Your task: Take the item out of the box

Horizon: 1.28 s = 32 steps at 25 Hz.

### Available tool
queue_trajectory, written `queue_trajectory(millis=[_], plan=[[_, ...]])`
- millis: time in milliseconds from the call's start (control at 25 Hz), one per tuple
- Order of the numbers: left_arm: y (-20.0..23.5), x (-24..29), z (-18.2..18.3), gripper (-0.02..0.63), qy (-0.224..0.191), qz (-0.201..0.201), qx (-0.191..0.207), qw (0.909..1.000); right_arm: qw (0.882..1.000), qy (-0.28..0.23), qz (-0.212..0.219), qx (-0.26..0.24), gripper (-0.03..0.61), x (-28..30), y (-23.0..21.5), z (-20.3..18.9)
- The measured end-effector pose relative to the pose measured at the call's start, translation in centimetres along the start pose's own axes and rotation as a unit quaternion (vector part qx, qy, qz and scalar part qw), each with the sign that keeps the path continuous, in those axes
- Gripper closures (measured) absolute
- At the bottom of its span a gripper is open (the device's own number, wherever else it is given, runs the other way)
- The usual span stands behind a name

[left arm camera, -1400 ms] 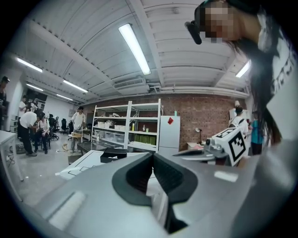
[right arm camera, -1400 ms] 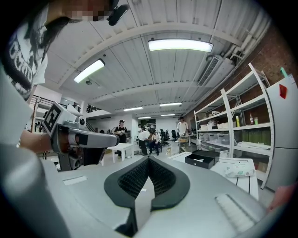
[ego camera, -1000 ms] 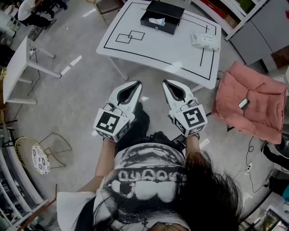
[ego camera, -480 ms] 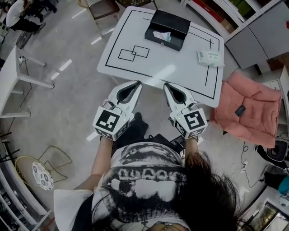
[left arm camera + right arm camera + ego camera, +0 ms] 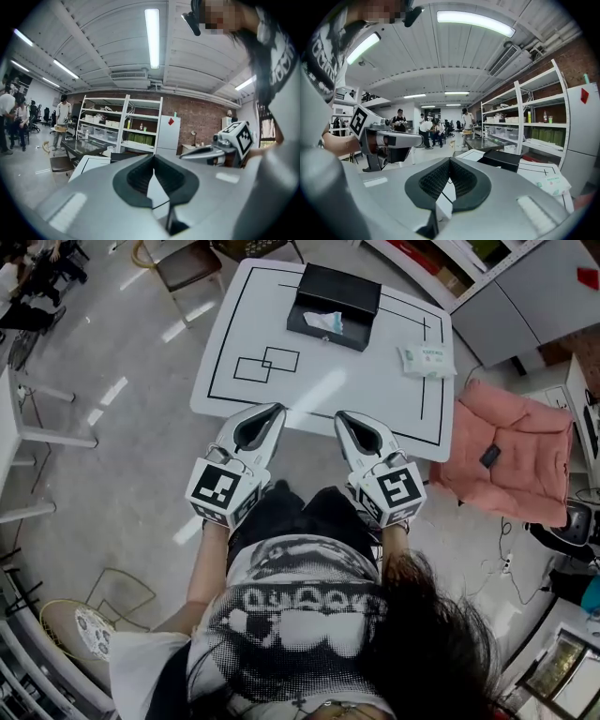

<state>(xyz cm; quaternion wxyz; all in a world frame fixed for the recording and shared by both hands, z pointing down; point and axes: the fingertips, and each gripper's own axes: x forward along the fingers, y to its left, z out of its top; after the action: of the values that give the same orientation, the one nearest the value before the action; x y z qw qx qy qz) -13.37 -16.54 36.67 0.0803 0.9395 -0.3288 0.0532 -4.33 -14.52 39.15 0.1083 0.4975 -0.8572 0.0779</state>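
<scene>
A black open box stands at the far side of the white table, with a white and teal item lying inside it. The box also shows ahead and to the right in the right gripper view. My left gripper and right gripper are side by side at the table's near edge, well short of the box. Both point at the table, jaws shut and empty. In the left gripper view the jaws of the left gripper meet at the tip; likewise for the right gripper.
A pack of wipes lies on the table's right side. Black lines and two overlapping squares are marked on the tabletop. A pink cushion with a dark device on it sits to the right. A chair stands at the far left.
Both grippers have moved forward together toward the table, so their tips now reach its near edge. The box and the table appear closer; both jaws stay shut.
</scene>
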Motion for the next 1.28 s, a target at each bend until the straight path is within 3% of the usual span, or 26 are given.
queue_trajectory(millis=[440, 840, 1280], plan=[[0.3, 4.3, 0.5, 0.614, 0.004, -0.016, -0.004, 0.9999, 1.0, -0.005, -0.008, -0.007, 0.578, 2.0, -4.4, 1.1], [2.9, 11.1, 1.5, 0.614, 0.005, 0.044, -0.001, 0.999, 0.998, 0.008, 0.044, -0.045, 0.578, 7.8, -12.4, 1.7], [4.8, 16.5, 2.0, 0.614, 0.013, 0.089, -0.005, 0.9959, 0.987, 0.066, 0.106, -0.101, 0.577, 16.4, -18.3, -0.5]])
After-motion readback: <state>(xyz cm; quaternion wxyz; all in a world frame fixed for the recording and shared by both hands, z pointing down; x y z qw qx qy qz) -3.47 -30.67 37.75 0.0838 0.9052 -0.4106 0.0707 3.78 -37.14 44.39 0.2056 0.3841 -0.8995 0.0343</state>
